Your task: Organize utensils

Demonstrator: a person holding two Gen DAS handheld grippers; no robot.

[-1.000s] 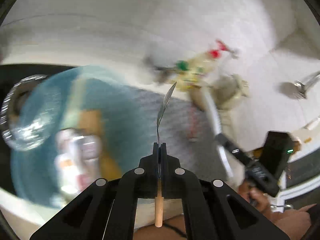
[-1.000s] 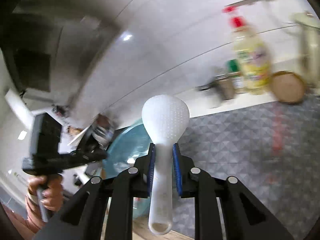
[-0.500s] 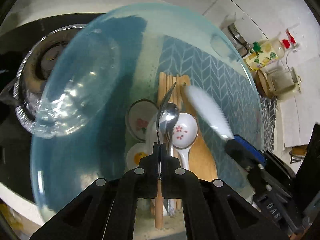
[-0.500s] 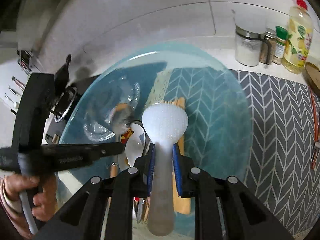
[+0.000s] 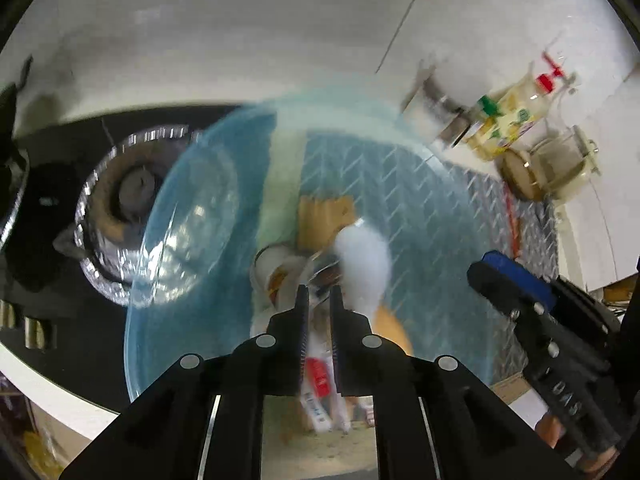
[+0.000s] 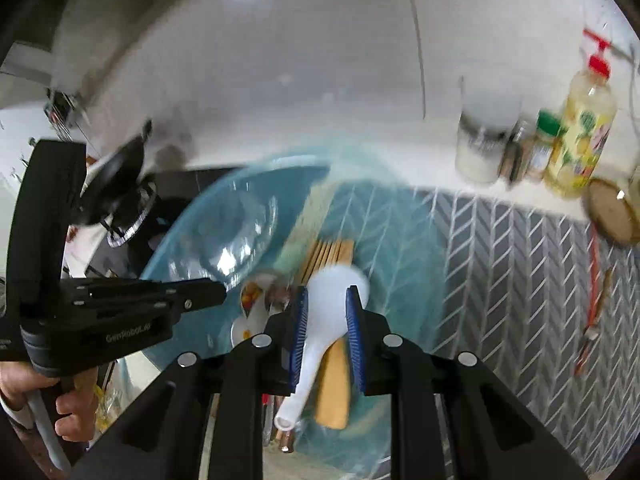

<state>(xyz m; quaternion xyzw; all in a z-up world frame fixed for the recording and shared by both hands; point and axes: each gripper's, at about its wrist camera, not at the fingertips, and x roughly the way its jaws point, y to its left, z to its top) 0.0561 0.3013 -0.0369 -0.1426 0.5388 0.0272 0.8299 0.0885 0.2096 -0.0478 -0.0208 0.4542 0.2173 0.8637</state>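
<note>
White plastic rice paddle [image 6: 320, 336] lies tilted and loose between the parted right gripper [image 6: 326, 338] pads over the blue tray [image 6: 400, 240], while the left gripper [image 5: 318, 334] opens empty; it may skid across the piled utensils [image 5: 320, 280].

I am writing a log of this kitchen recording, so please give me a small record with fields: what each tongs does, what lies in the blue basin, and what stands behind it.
Left tongs: jaws opening, nothing pressed between the pads
Right tongs: white rice paddle lies tilted between the blue pads; grip unclear
Blue basin: holds glass bowl, wooden spatula, ceramic spoon, metal spoon
Behind, by the wall: oil bottle, green-lidded jar
Image quality: motion blur
</note>
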